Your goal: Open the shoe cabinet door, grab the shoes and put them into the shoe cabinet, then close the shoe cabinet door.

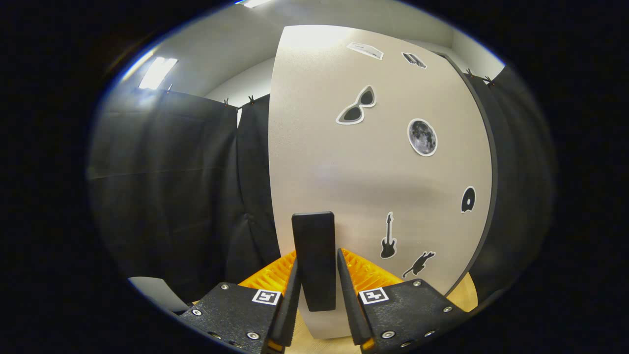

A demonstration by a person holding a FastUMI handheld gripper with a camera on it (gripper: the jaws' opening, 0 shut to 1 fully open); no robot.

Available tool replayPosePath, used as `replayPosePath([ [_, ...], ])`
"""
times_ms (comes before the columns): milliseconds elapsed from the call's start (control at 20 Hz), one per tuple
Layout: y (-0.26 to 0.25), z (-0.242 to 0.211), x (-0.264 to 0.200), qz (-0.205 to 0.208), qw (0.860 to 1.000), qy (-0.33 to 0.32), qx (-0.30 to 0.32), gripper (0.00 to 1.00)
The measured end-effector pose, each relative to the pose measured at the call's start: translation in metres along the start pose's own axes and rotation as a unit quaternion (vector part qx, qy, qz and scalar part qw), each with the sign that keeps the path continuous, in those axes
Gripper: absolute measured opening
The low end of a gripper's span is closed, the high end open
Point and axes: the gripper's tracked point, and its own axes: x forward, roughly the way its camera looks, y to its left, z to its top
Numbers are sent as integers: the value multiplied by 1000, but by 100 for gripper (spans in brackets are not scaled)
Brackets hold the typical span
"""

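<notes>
Your tool (317,290) has its two fingers on either side of the dark handle (314,258) of the shoe cabinet door (373,177). They sit very close to the handle's two flanks and seem to press on it, so I judge the tool clamped on the handle, though the contact itself is not sharp enough to be sure.

Take the handle as your landmark. It is a flat upright bar, with its long axis vertical, and the fingers take it across its short width, one on the left flank and one on the right. It stands out from the pale door panel, near the panel's left edge. The stickers, among them the sunglasses (357,105), the moon (422,137) and the guitar (388,237), all lie to the right of the handle, and the dark frame of the cabinet (484,147) runs along the far right edge of the panel.

From this I judge the hinge to be on the right, well apart from the handle, so the free edge is just left of the handle. The door would then turn about that far edge.

No shoes can be placed from here.
</notes>
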Motion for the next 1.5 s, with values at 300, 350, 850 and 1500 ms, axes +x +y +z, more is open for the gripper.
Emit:
replayPosePath([
  [300, -10, -1, 5, -36, 999, 5, -20, 46],
  [350, -11, 0, 5, -42, 999, 5, -27, 48],
  [850, -10, 0, 15, -60, 998, 0, -5, 58],
  [1500, -11, 5, 20, -92, 996, -1, 0, 66],
])
